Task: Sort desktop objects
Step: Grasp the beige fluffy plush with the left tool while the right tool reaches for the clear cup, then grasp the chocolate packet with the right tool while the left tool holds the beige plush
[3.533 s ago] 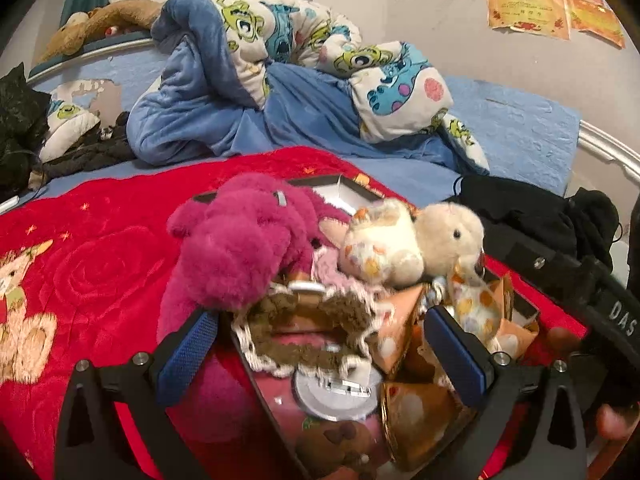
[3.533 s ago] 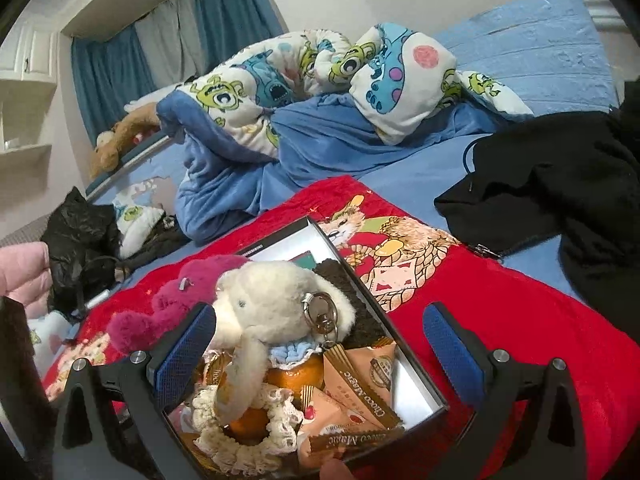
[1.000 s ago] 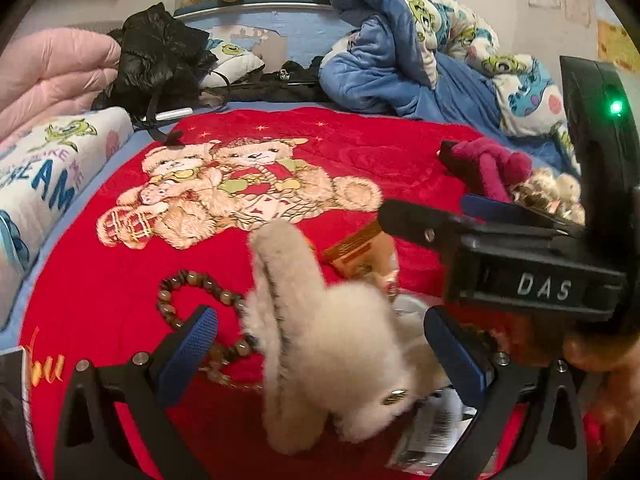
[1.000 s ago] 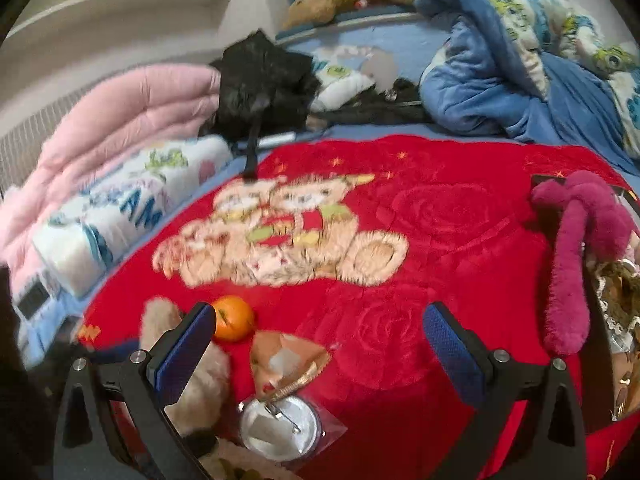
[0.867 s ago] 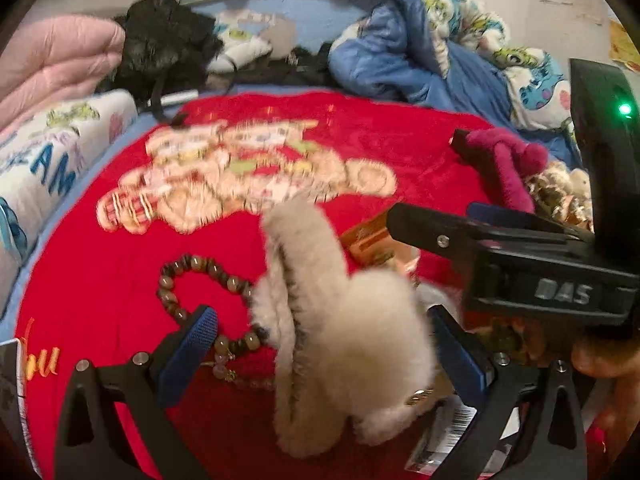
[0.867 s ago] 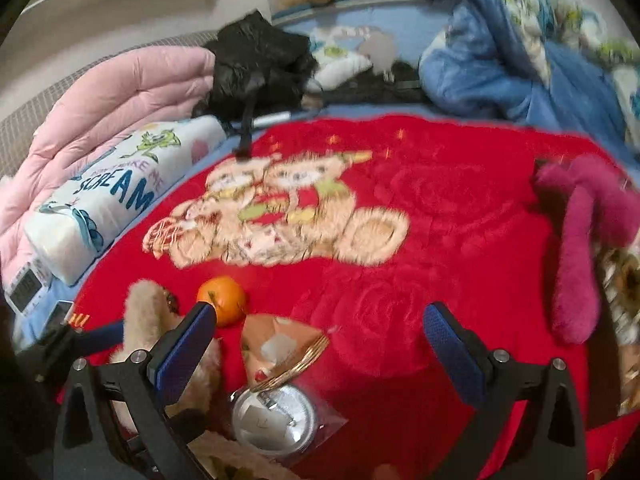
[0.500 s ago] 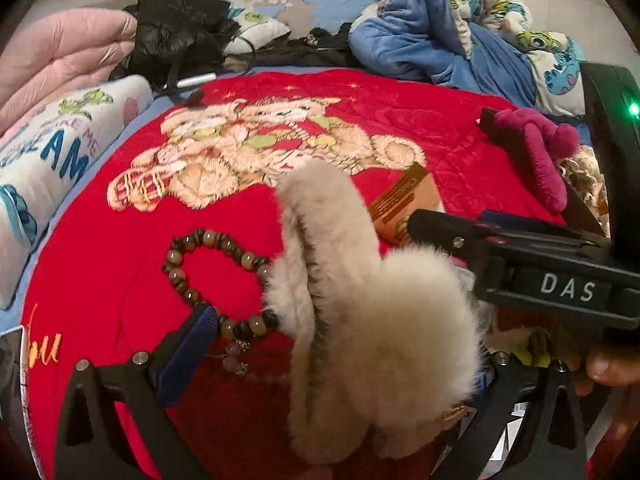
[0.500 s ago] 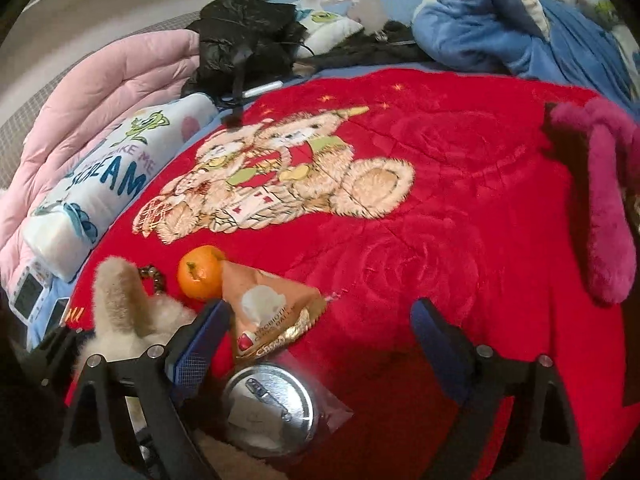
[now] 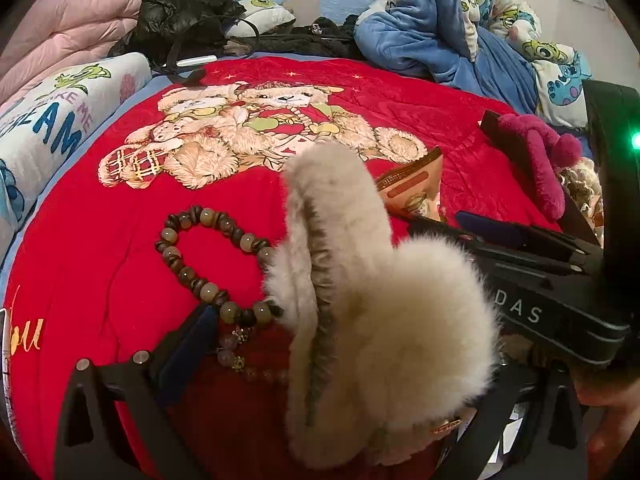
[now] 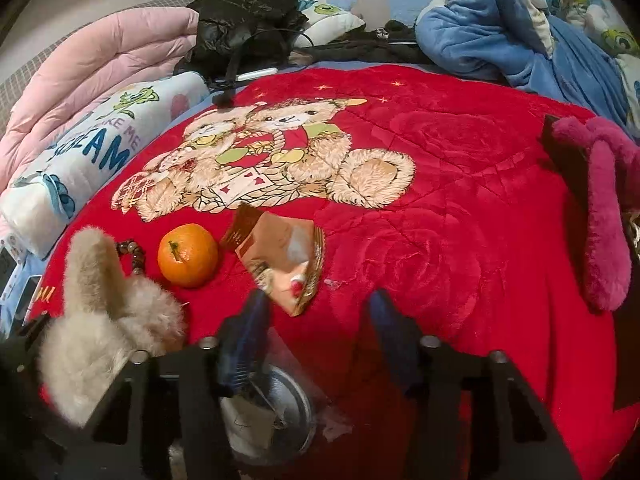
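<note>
Between left hand-held gripper [image 9: 320, 344] pads — beige plush [image 9: 368, 320], gripped, ear upright

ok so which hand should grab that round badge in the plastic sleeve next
Right, probably. The right tongs hang partly open directly above the round badge, which lies just below their fingertips. The left tongs have the beige plush between them, so they look occupied.

You were working in a home bedroom, on a bed [image 10: 440, 240] spread with a red teddy-bear blanket [image 9: 280, 128]. A pink quilt [image 10: 100, 64], cartoon-print pillow [image 10: 92, 152] and rumpled blue duvet [image 9: 440, 24] lay around it.
</note>
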A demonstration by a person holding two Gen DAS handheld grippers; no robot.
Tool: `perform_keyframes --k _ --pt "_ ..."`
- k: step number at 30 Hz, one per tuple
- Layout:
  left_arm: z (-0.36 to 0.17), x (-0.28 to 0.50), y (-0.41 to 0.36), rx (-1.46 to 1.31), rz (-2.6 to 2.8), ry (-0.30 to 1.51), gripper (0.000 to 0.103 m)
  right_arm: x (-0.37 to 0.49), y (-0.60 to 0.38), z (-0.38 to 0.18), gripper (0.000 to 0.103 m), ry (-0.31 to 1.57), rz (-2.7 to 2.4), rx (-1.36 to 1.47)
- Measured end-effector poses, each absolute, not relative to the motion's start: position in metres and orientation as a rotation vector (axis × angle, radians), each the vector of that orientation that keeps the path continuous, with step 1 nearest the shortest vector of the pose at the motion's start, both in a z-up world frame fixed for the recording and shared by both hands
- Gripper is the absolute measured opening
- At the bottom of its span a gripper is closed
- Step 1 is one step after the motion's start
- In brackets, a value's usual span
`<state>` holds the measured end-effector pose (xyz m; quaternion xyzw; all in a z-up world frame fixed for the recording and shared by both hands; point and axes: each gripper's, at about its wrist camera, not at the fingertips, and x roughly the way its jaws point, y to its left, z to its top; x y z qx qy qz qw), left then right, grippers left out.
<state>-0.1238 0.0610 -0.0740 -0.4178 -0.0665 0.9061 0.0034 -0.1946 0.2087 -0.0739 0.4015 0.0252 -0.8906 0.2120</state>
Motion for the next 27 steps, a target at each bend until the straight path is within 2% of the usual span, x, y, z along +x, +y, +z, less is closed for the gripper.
perform_keyframes --k 4,7,9,11,13,14,16,23,25,26,27 --pt "-0.074 -0.123 0.06 -1.304 2.843 -0.214 0.102 -0.193 0.207 -0.073 0.03 0.074 -2.468 1.099" --pt "-0.072 -0.121 0.06 -1.289 2.848 -0.215 0.095 -0.193 0.209 -0.072 0.015 0.056 -2.465 1.091" --pt "-0.071 -0.12 0.061 -1.278 2.855 -0.207 0.084 -0.192 0.211 -0.072 0.009 0.034 -2.452 1.077" --pt "-0.07 -0.118 0.06 -1.266 2.859 -0.204 0.076 -0.19 0.212 -0.07 0.007 0.021 -2.444 1.062" --pt "-0.068 -0.115 0.059 -1.255 2.861 -0.214 0.061 -0.19 0.212 -0.069 0.007 0.017 -2.443 1.053" --pt "-0.068 -0.114 0.057 -1.248 2.852 -0.233 0.047 -0.189 0.212 -0.068 0.007 0.017 -2.442 1.046" --pt "-0.068 -0.111 0.054 -1.24 2.829 -0.263 0.045 -0.187 0.212 -0.066 0.007 0.014 -2.44 1.034" --pt "-0.066 -0.105 0.05 -1.217 2.808 -0.298 0.044 -0.184 0.217 -0.06 0.011 -0.027 -2.433 1.004" --pt "-0.066 -0.104 0.049 -1.216 2.807 -0.308 0.044 -0.184 0.219 -0.059 0.017 -0.041 -2.439 0.999" --pt "-0.066 -0.103 0.048 -1.216 2.808 -0.308 0.044 -0.185 0.22 -0.058 0.03 -0.05 -2.435 0.998" --pt "-0.066 -0.102 0.049 -1.216 2.809 -0.304 0.044 -0.186 0.22 -0.058 0.047 -0.057 -2.428 0.996"
